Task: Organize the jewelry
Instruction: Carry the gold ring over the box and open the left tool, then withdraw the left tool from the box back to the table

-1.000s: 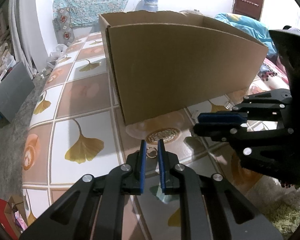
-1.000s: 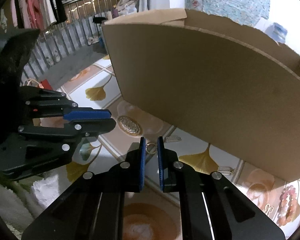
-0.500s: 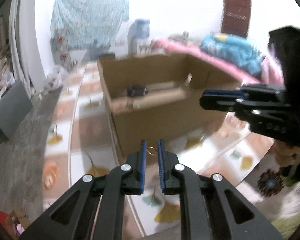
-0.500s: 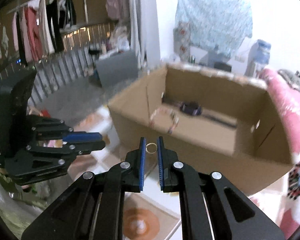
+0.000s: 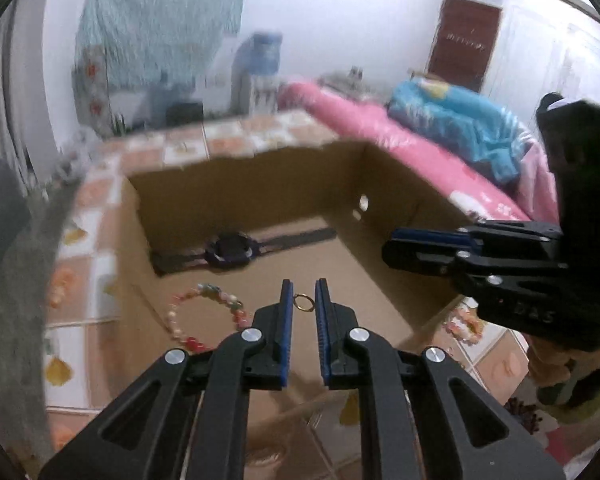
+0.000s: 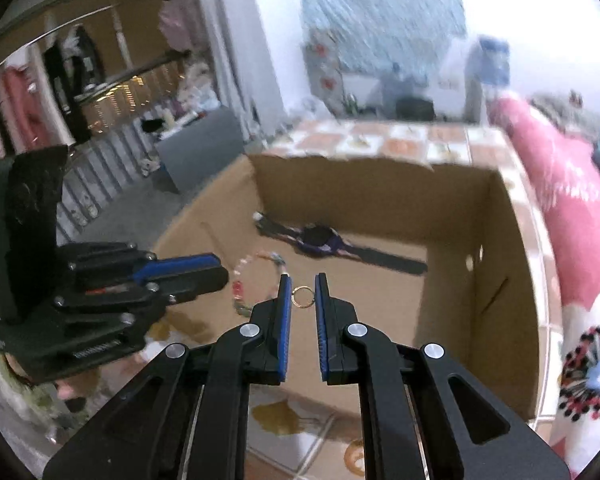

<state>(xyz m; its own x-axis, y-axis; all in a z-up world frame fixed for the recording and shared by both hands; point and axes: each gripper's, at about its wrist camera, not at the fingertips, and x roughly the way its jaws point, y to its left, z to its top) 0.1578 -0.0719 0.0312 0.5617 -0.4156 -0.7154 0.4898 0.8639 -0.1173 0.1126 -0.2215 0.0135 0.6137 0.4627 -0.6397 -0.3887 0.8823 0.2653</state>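
My left tongs (image 5: 303, 294) and right tongs (image 6: 303, 289) are each clamped on a small gold ring (image 5: 303, 303), the right-hand ring (image 6: 302, 296) likewise, both poised over the open cardboard box (image 5: 384, 280). I should go lower, clear of the bead bracelet (image 5: 204, 312) and watch (image 5: 232, 250), before letting go, so neither ring bounces out onto the counter (image 5: 96, 280).

White walls (image 5: 340, 20), pink bed (image 5: 400, 140), tiled tabletop (image 6: 400, 144)

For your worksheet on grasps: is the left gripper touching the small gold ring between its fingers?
Touching. In the left wrist view, the left gripper pinches the gold ring between its blue pads, which meet both sides of it above the cardboard box.
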